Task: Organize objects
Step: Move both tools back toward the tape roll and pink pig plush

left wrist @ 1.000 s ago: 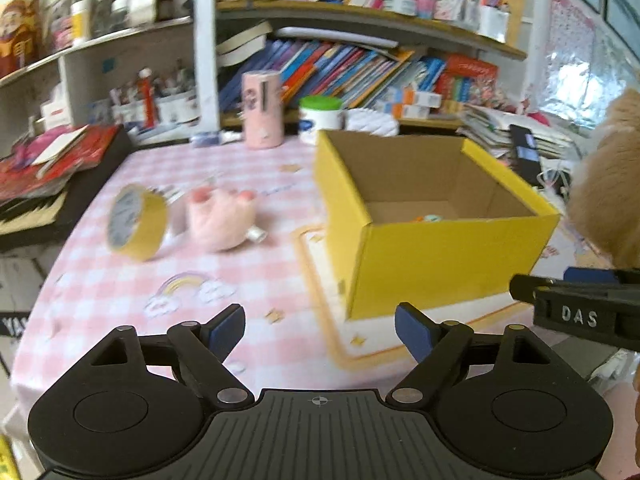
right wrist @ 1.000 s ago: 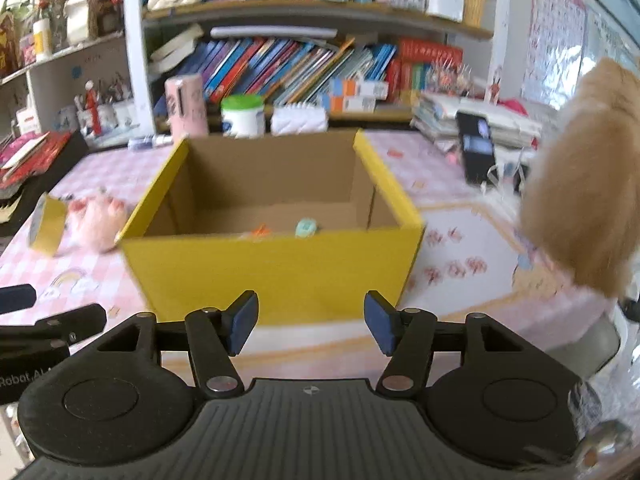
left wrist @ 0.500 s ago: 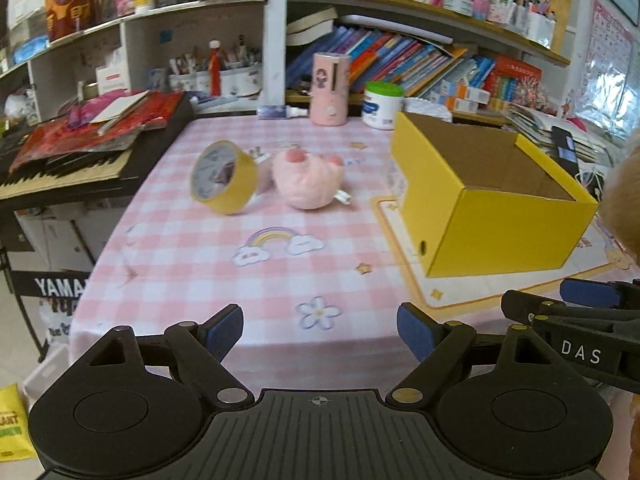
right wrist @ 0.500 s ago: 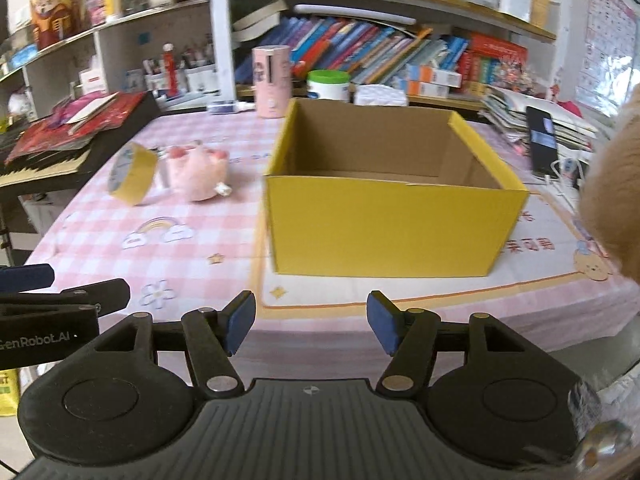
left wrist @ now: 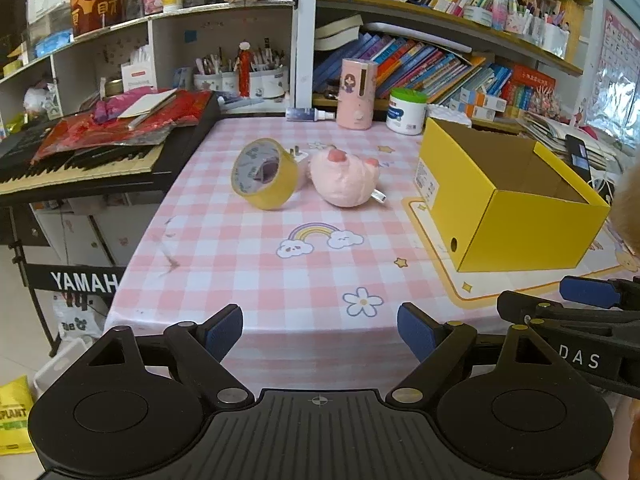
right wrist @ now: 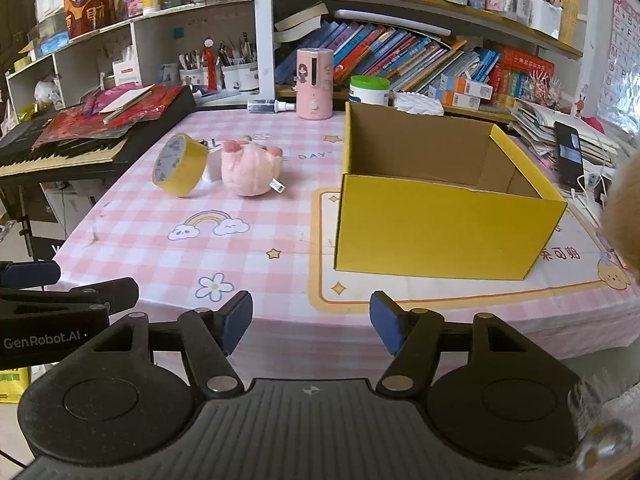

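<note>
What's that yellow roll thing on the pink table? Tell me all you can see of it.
The roll of yellow tape stands on its edge on the pink checked tablecloth, its open core facing the cameras with printed cardboard inside. It looks thick and nearly full. Behind it a small white plug seems to touch it; the pink plush toy lies just beside. No gripper is near it.
</note>
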